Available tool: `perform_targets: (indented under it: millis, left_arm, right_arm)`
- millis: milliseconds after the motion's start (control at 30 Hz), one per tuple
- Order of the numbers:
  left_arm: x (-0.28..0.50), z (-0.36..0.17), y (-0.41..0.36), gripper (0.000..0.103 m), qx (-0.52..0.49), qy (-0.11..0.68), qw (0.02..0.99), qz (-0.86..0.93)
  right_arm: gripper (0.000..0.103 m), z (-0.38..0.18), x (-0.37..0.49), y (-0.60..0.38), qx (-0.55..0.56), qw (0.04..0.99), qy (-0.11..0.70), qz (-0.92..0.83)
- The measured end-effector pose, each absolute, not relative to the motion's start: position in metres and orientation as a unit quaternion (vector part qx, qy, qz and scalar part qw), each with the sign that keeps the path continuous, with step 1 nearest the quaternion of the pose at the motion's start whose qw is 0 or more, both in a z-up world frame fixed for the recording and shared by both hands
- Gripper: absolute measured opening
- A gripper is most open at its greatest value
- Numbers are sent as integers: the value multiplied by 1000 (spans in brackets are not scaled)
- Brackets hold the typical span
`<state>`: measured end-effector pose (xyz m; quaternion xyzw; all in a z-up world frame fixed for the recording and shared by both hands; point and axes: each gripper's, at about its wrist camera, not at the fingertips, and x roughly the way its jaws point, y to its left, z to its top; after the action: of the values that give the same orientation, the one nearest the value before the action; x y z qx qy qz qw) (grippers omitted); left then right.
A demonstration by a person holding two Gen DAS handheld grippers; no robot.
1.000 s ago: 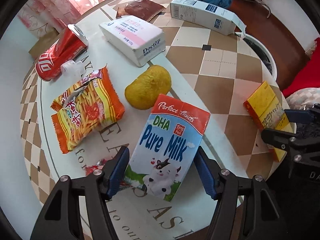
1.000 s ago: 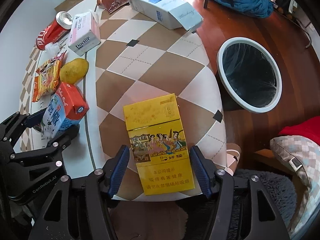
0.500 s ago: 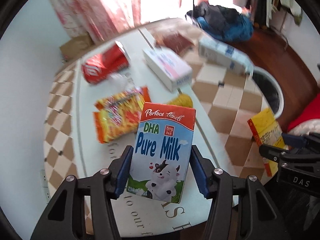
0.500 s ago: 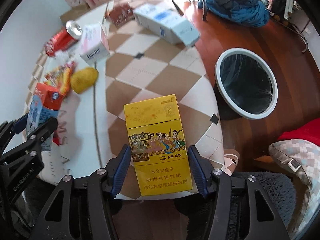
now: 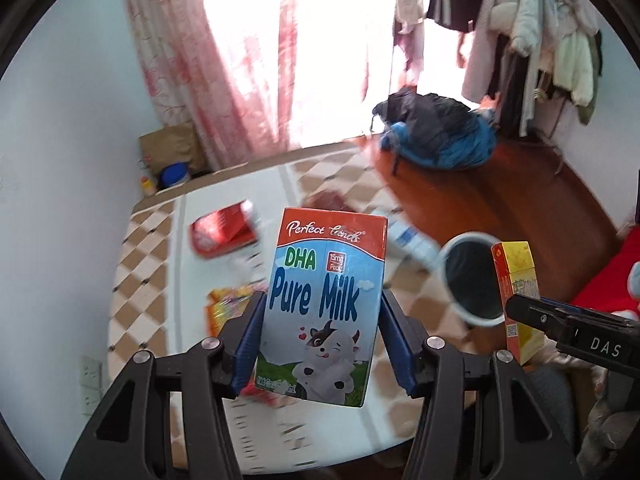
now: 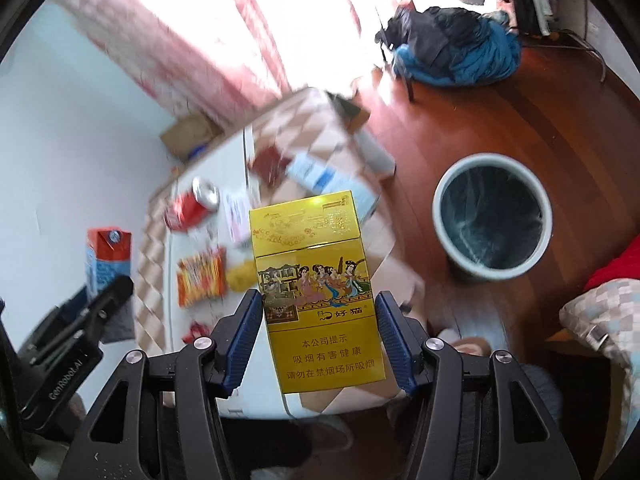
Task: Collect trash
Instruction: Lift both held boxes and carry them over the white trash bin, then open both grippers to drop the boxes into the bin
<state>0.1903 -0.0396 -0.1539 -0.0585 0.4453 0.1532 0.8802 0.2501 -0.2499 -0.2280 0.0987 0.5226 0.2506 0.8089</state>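
Carrying two pieces of trash above the table, neither binned yet.
The left gripper clamps the blue-and-red cardboard milk carton; the right gripper clamps the yellow cigarette box; the round grey bin waits on the floor, right. The red can and orange snack packet are left on the table.

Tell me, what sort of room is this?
Probably a lived-in room at home: coats on a rack, a pink curtain at a bright window, a wooden floor with a waste bin.
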Motion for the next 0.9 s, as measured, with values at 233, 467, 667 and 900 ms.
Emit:
perform_targets:
  millis: [233, 467, 667, 900]
  left_arm:
    - [273, -147, -105, 52, -77, 447, 887, 82]
    - [375, -206, -162, 52, -121, 515, 848, 2]
    - [456, -298, -181, 52, -163, 600, 782, -38]
    - [503, -355, -186, 71, -155, 638, 754, -20]
  right_arm:
    - [60, -212, 300, -335, 124, 829, 506, 202]
    - [60, -270, 371, -398, 122, 817, 547, 136]
    - [60, -344, 429, -422, 132, 787, 594, 102]
    - [61, -412, 485, -426, 131, 764, 627, 83]
